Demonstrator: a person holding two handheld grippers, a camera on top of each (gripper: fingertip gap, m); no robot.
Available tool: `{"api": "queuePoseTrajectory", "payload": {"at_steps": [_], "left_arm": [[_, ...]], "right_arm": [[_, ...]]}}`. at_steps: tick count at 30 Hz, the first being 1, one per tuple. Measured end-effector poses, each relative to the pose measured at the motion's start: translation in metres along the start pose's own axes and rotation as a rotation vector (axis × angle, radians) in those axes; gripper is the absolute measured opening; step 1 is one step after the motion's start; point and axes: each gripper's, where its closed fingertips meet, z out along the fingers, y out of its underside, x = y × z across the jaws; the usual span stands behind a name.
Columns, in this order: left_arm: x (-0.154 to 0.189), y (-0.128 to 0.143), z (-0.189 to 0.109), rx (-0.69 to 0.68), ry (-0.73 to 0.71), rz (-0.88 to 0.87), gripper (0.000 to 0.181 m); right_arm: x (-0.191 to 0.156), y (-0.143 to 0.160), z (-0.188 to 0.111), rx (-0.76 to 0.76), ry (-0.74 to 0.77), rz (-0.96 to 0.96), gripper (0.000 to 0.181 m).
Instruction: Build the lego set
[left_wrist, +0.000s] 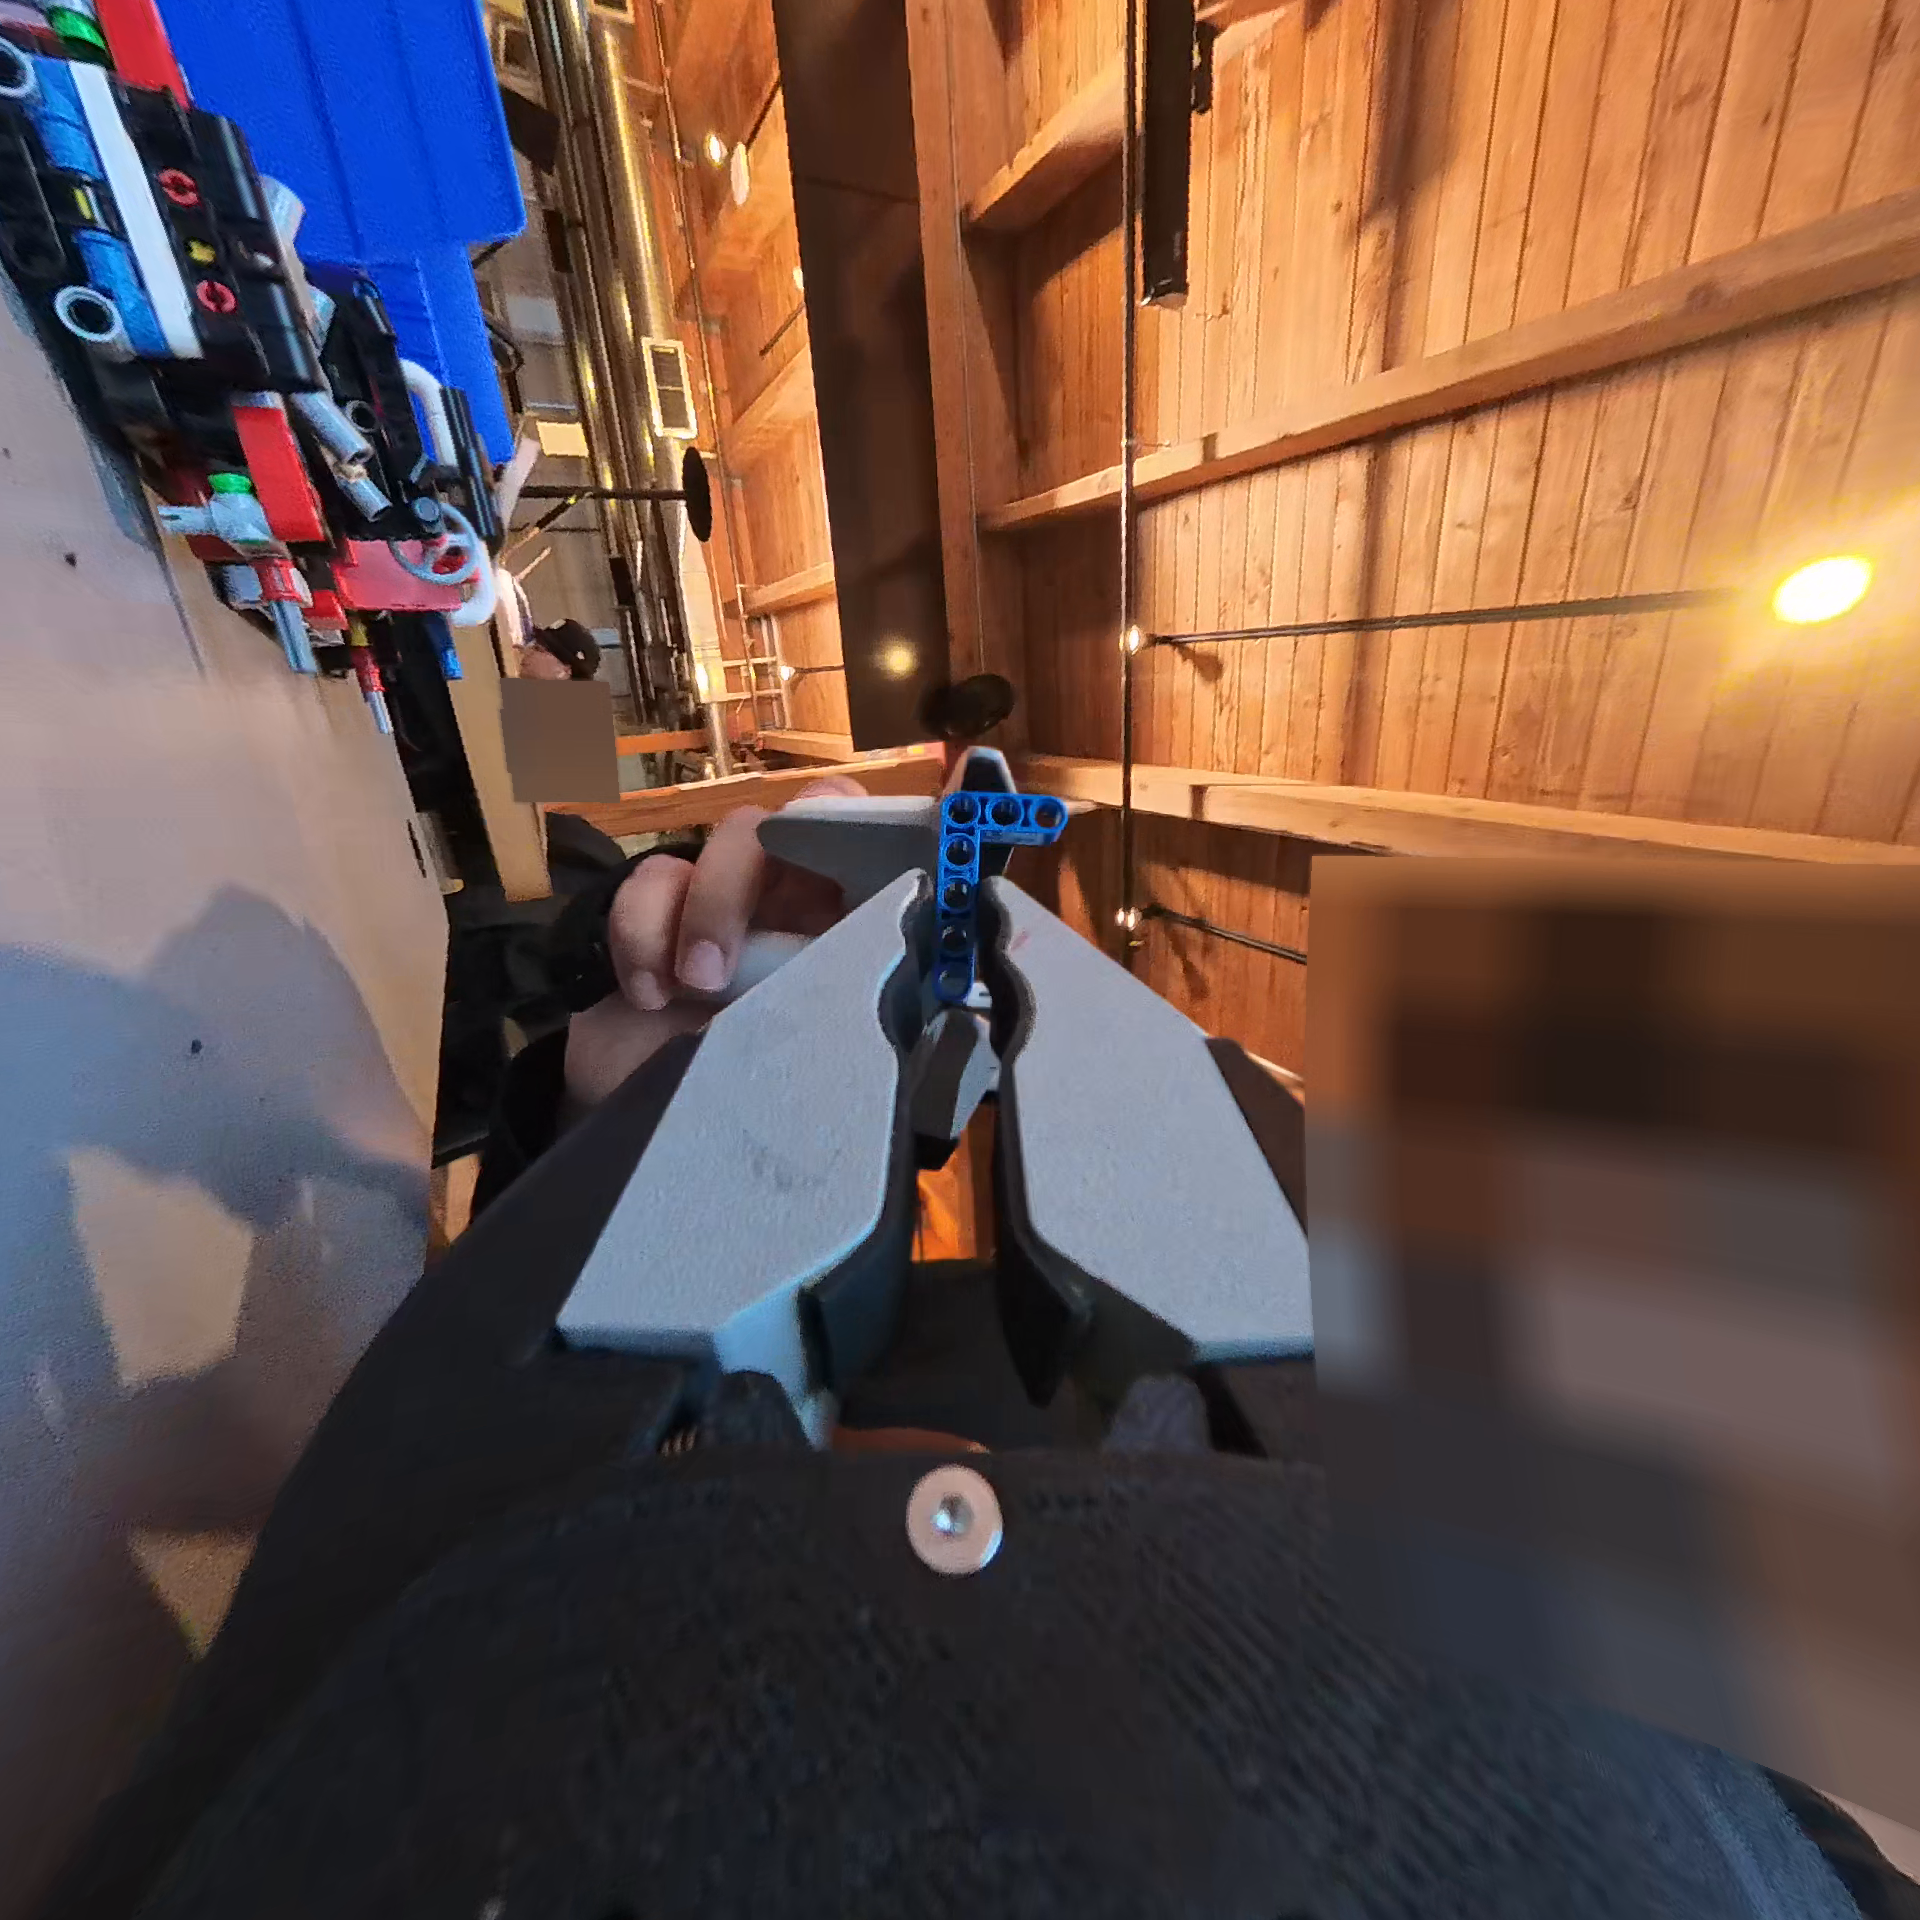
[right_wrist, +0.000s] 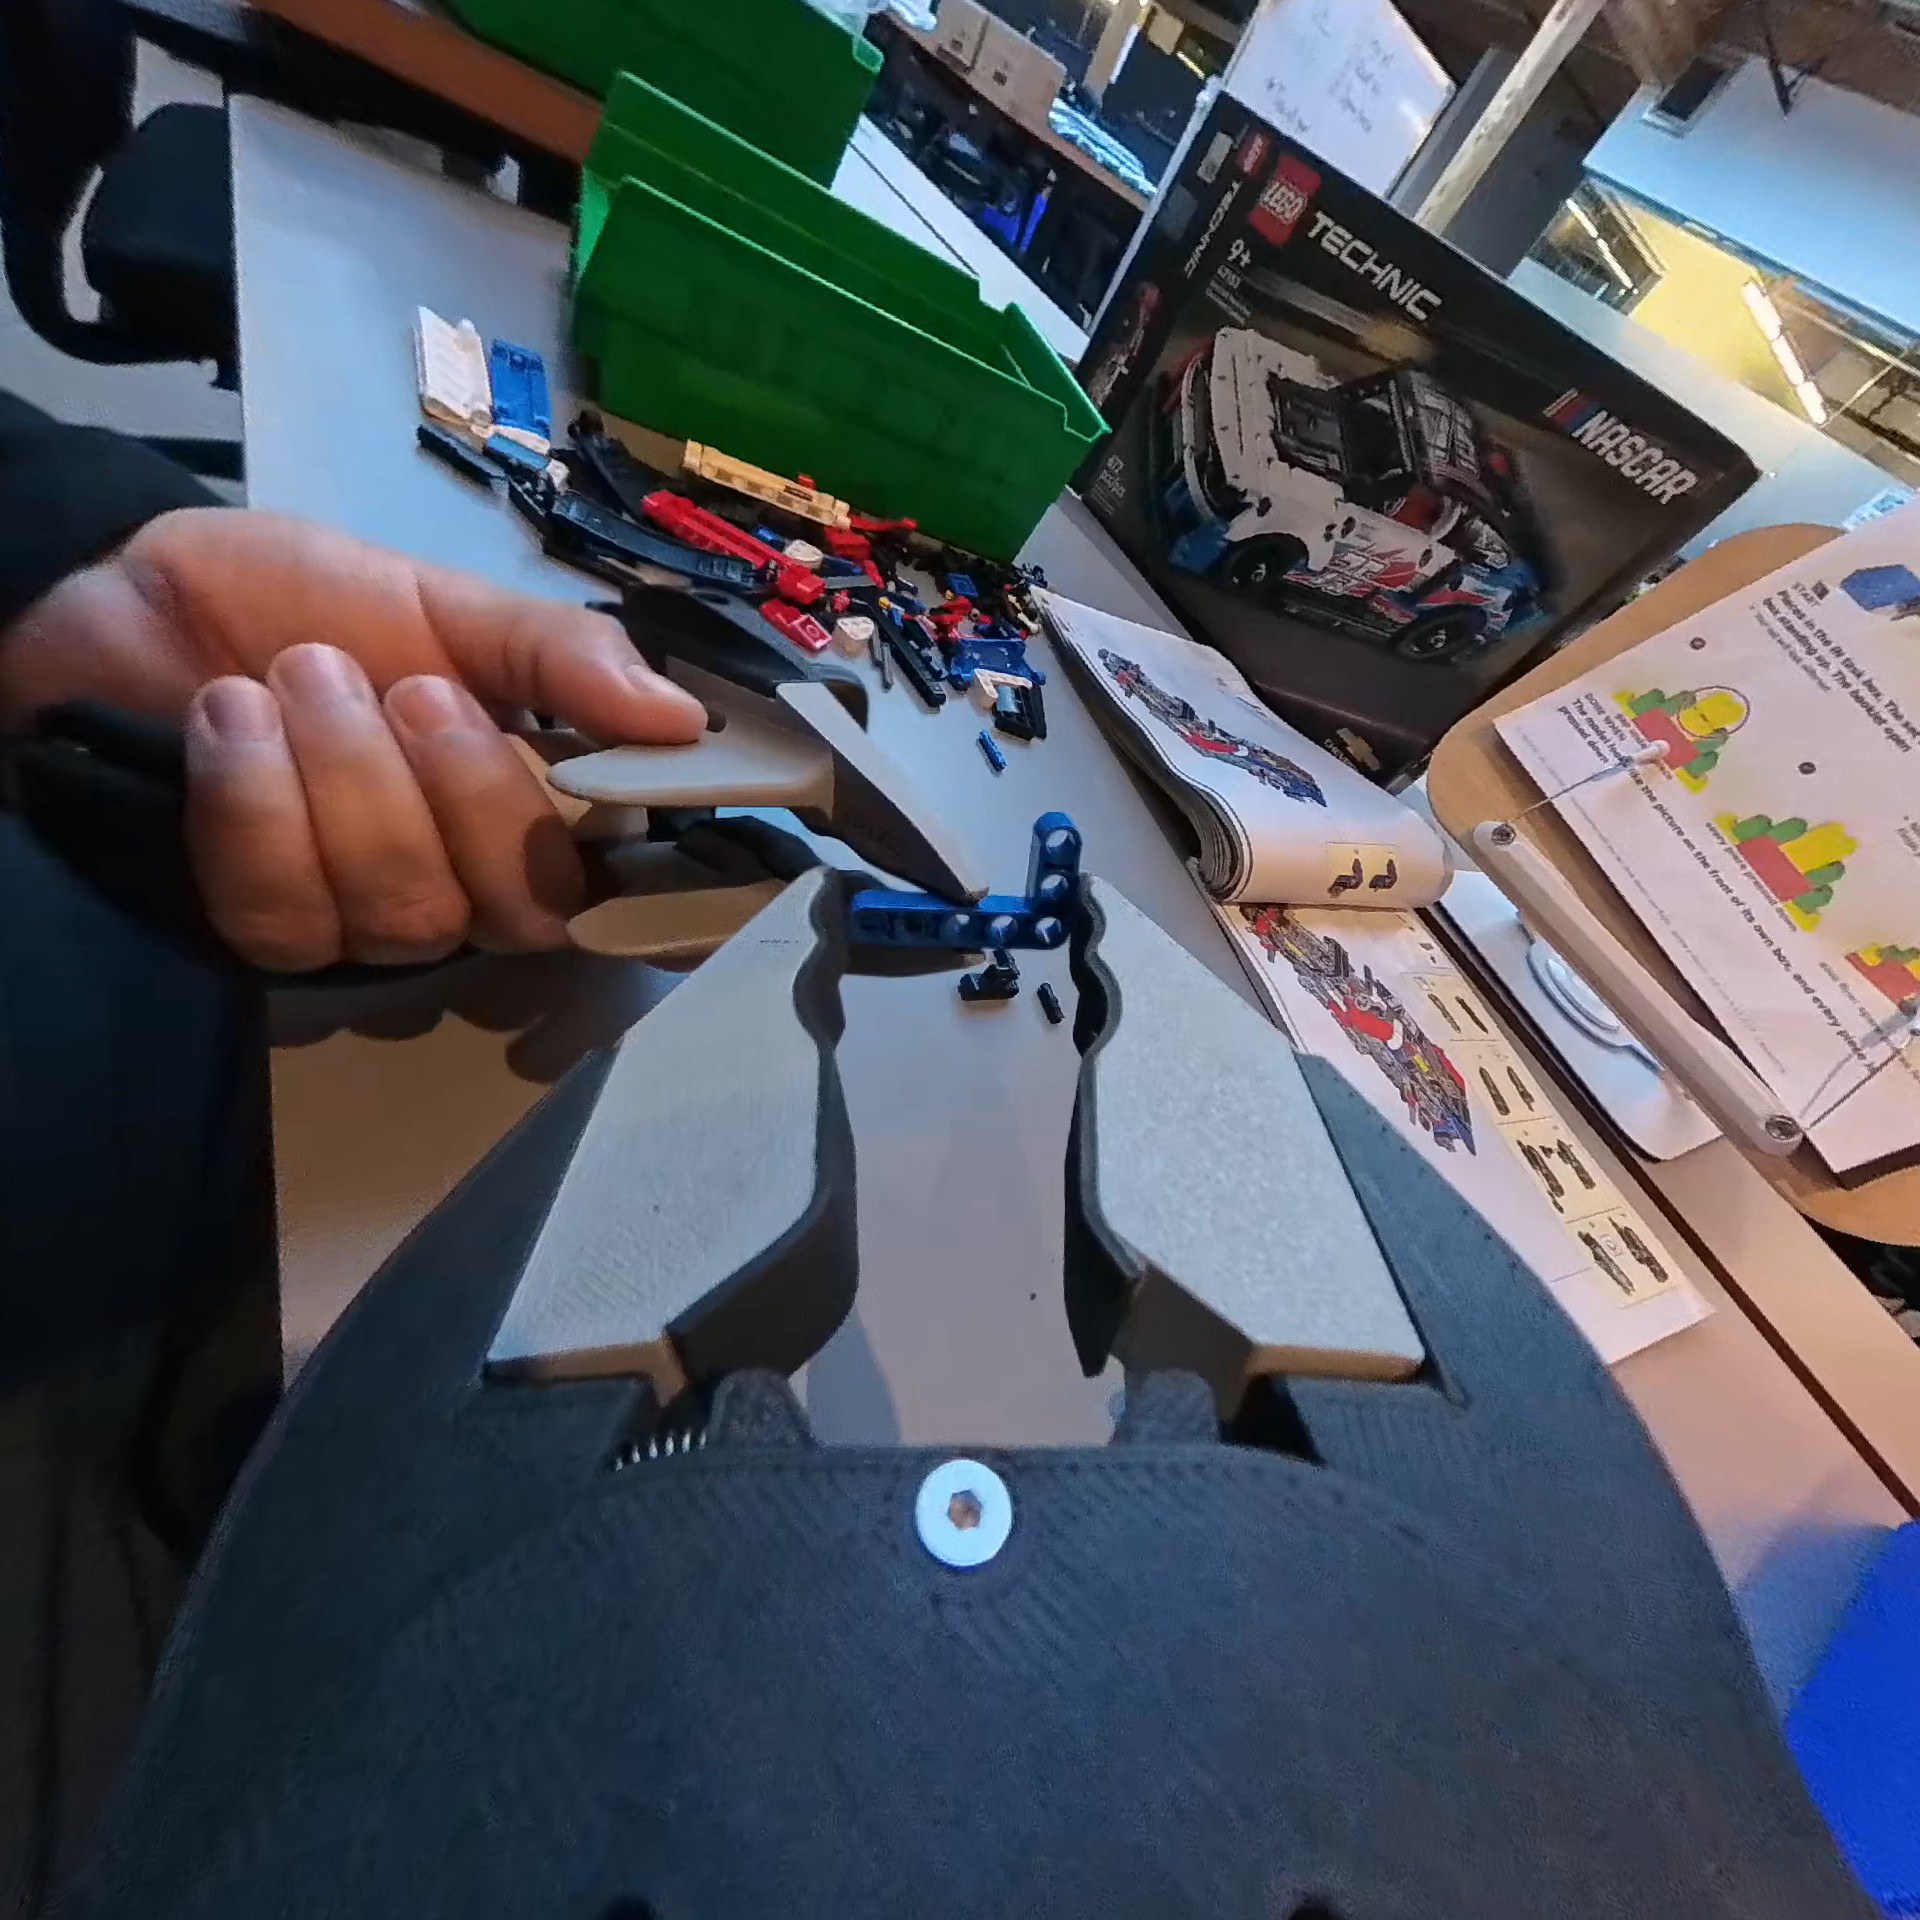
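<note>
My left gripper is shut on the long arm of a blue L-shaped beam and holds it up in the air. In the right wrist view the same beam lies sideways with its short arm up, pinched at the tip of the left gripper, which a hand holds. My right gripper is open, its fingertips on either side of the beam's corner and not closed on it. The partly built model stands on the table in the left wrist view.
A pile of loose red, blue and black pieces lies before green bins. The set's box, an open booklet and a printed sheet are to the right. Two small black pieces lie below the beam. A blue bin stands behind the model. Less than 4 cm separates the two grippers' tips.
</note>
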Motion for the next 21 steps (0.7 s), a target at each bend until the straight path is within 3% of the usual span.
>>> {"api": "queuePoseTrajectory", "payload": {"at_steps": [4,8,11,14,19,21], "left_arm": [[-0.004,0.002,-0.007,-0.013,-0.037,-0.006,0.005],[-0.002,-0.006,-0.029,-0.041,-0.188,0.169,0.021],[-0.006,-0.016,-0.057,-0.115,-0.433,0.431,0.028],[-0.024,-0.041,-0.096,-0.206,-0.814,0.770,0.037],[-0.026,-0.066,-0.134,-0.306,-1.164,1.138,0.037],[-0.029,-0.062,-0.136,-0.349,-1.183,1.173,0.037]], "right_arm": [[-0.007,0.005,0.002,-0.038,-0.046,0.002,0.039],[-0.007,0.022,0.005,-0.152,-0.118,-0.056,0.040],[-0.013,0.049,0.011,-0.319,-0.273,-0.040,0.040],[-0.021,0.071,0.022,-0.441,-0.420,-0.011,0.039],[-0.038,0.090,0.040,-0.585,-0.612,0.043,0.039],[-0.042,0.094,0.046,-0.607,-0.627,0.032,0.039]]}}
